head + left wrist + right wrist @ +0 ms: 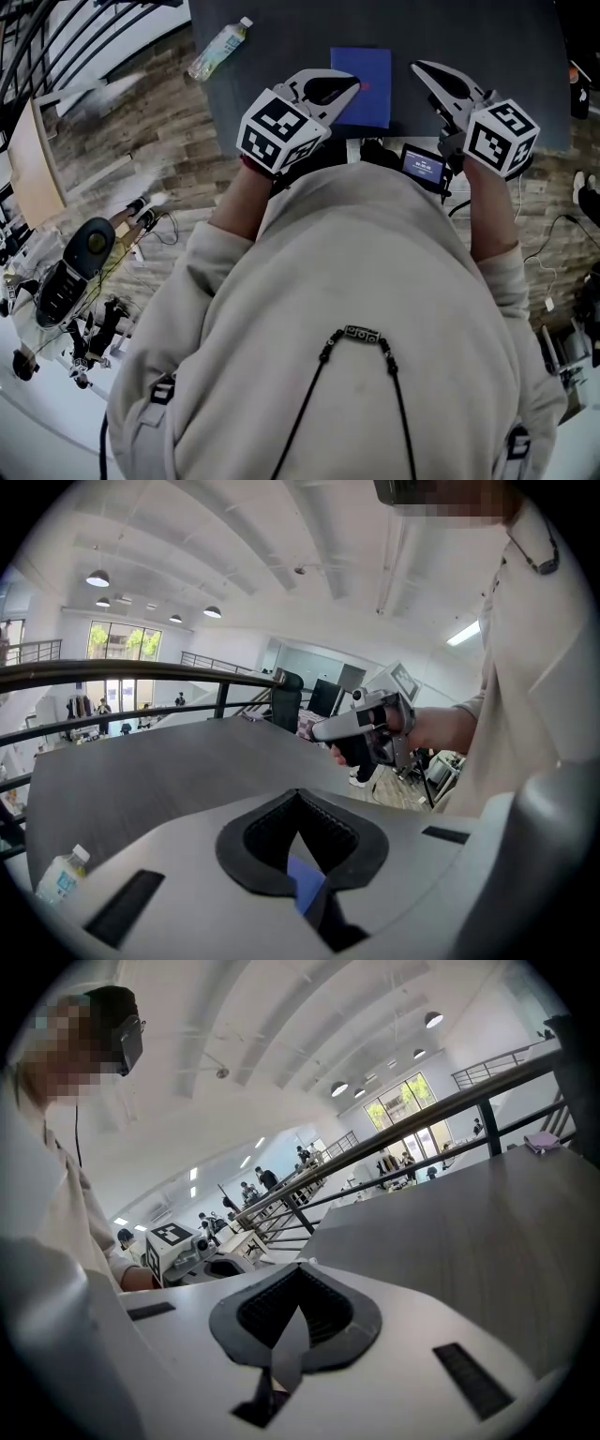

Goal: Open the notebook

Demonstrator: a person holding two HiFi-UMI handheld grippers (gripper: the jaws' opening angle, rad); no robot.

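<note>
While the notebook lies shut and flat on the dark counter, both claws hover near it in the head view. Farthest left, at about 10 o'clock from the notebook, a clear bottle with a white cap rests at the counter's edge, well apart from everything else.

Next comes the left claw, at the notebook's 8 o'clock. Its tip overlaps the left edge of the blue cover, but I cannot tell whether it touches. The left gripper view shows its jaws closed, tips together and nothing pinched between them. A sliver of blue cover shows through the gap behind the tips. Its marker cube sits at 7 o'clock from the tip, over the person's sleeve.

The notebook itself lies near the counter's front edge, roughly midway between the two claws, with its cover down.

At the notebook's 3 o'clock, the right claw hangs over bare counter, near the notebook but apart from it. The right gripper view shows its jaws closed and empty. A small lit screen sits at 6 o'clock from that claw, against the person's chest.
</note>
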